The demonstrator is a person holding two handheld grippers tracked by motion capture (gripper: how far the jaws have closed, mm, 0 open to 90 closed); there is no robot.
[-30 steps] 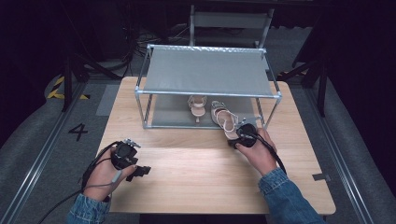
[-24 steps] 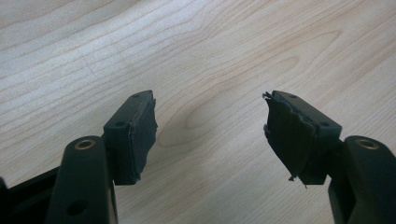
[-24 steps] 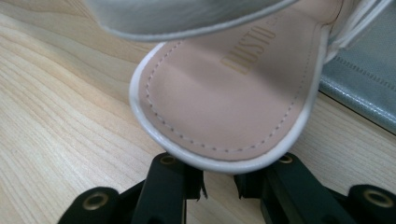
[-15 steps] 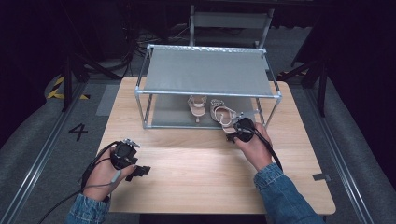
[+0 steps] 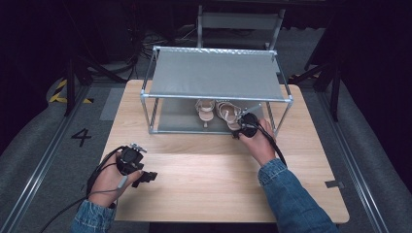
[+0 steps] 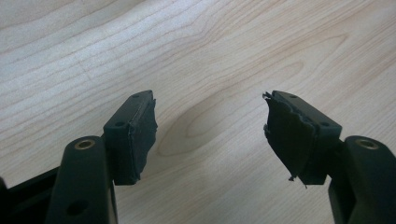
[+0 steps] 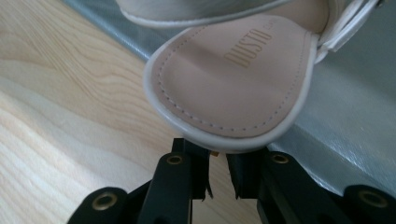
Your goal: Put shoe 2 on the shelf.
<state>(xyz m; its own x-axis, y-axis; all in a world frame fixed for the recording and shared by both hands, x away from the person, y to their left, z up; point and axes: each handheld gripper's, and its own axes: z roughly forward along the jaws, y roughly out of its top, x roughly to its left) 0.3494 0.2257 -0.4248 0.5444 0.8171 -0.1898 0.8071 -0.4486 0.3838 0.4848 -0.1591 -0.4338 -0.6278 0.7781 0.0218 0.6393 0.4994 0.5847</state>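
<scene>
High view. My right gripper (image 5: 241, 127) is at the front opening of the shoe rack (image 5: 216, 73), at its right end, nose pointing into the lower shelf. The sandal (image 5: 227, 113) I hold lies on that lower shelf, right of centre, its near end at the rack's front edge and touching my gripper. A second sandal (image 5: 206, 109) lies just beside it, toward the rack's left. Both are pale beige with cream straps. My left gripper (image 5: 138, 173) rests on the table (image 5: 204, 170) well in front of the rack's left corner, apart from everything.

Left gripper view. My left gripper (image 6: 210, 133) has its jaws spread wide, bare wood grain between them. The pads (image 6: 287, 135) are black rubber, the farther one frayed at its edges.

Right gripper view. My right gripper (image 7: 218, 173) has its jaws drawn close together, pinching the lower edge of the sandal (image 7: 231, 79) at its rounded end. The insole is tan-pink with a line of stitching around it, a cream rim, and a gold printed mark reading "BUSTO". A cream strap crosses above. That end overhangs the grey shelf edge (image 7: 327, 140), wood below it.
</scene>
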